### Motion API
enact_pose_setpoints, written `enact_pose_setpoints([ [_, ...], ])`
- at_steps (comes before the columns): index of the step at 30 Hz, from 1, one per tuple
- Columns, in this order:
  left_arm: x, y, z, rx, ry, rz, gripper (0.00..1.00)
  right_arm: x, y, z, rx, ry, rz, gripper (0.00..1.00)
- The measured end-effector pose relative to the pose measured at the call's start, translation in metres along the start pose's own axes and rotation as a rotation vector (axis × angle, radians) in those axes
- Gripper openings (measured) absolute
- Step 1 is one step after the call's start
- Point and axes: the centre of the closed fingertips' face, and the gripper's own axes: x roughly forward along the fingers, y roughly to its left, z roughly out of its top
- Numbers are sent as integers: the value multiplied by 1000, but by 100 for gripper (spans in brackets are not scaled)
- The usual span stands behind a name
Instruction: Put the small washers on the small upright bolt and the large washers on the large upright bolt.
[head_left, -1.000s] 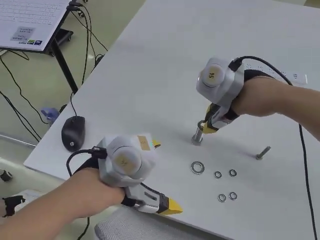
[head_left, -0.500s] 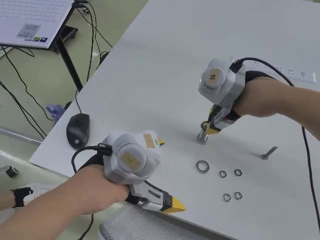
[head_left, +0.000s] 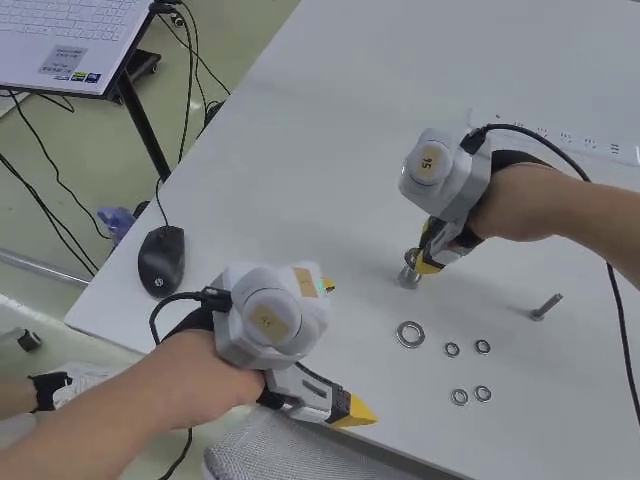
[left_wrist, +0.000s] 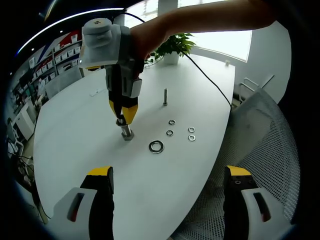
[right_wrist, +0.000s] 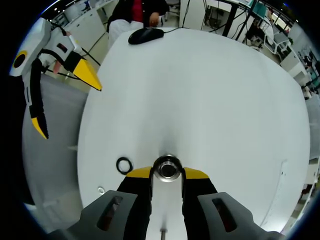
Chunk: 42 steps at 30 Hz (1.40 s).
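Right gripper (right_wrist: 167, 172): pointed down at the table (head_left: 330, 150), fingers (right_wrist: 140, 174) drawn in on a metal ring, one yellow tip on each side of it.
Held large washer (right_wrist: 167, 160): pinched between the right fingertips, at the top of the large bolt.
Large bolt (left_wrist: 127, 133): upright, wide end down, directly under the right fingertips.
Left gripper (left_wrist: 168, 171): fingers (left_wrist: 100, 175) spread wide with nothing between them, over the near table edge.
Loose large washer (left_wrist: 156, 146): flat on the table, near the right fingertips, ahead of the gap between the left fingers, touched by neither.
Small washers (head_left: 452, 349): four, lying flat in a loose cluster just past the loose large washer, apart from both pairs of fingers.
Small bolt (left_wrist: 165, 96): upright, beyond the small washers, well apart from all fingers.
Mouse (head_left: 161, 258): at the table edge, well apart from both pairs of fingers.
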Motion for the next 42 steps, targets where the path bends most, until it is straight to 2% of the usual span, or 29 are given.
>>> enact_pose_setpoints([
  [8,0,-1,-1,10,6,-3,91,7,1,-4,-3,9,-2,21],
  [17,-1,0,-3,9,13,-7,91,26,-7,-10,8,18,4,21],
  [33,1,2,-1,15,10,-2,91,42,-5,-15,23,40,-6,22],
  [42,3,1,2,15,8,-7,90,43,-7,-12,23,34,-10,22],
])
